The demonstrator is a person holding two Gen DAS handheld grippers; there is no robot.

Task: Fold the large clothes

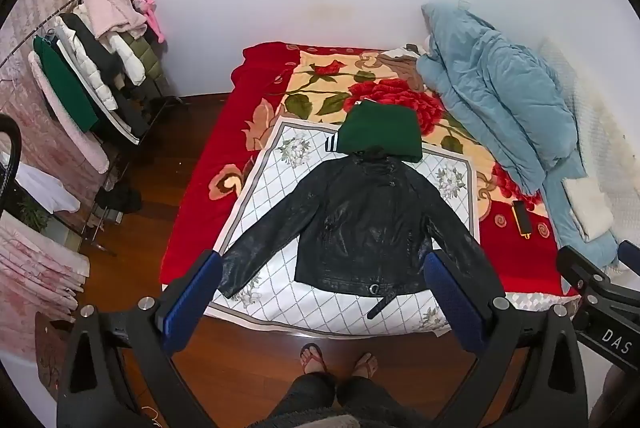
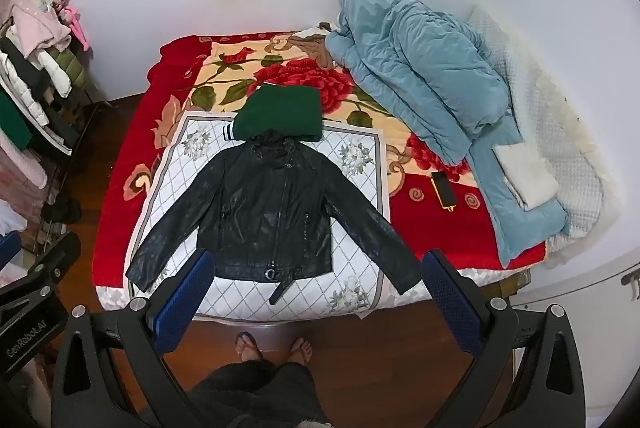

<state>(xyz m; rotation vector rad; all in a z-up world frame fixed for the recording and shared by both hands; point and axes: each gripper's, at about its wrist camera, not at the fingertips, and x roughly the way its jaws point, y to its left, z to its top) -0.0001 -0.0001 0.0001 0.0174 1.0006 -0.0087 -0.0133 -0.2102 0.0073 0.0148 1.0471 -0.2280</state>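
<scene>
The bed (image 1: 188, 228) is lying ahead of both tools, carrying a red floral blanket (image 1: 384, 95) and a white quilted mat (image 1: 280, 195). A black leather jacket (image 1: 360, 220) is lying flat on the mat, sleeves spread, directly beyond the left tool (image 1: 322, 292) and the right tool (image 2: 316, 290). Both tools are standing released, gripping nothing, above the wooden floor (image 1: 172, 155). A folded green garment (image 1: 380, 131) is touching the jacket's collar. A blue duvet (image 2: 420, 67) is bunching far right. A clothes rack (image 1: 88, 75) is holding coats far left.
</scene>
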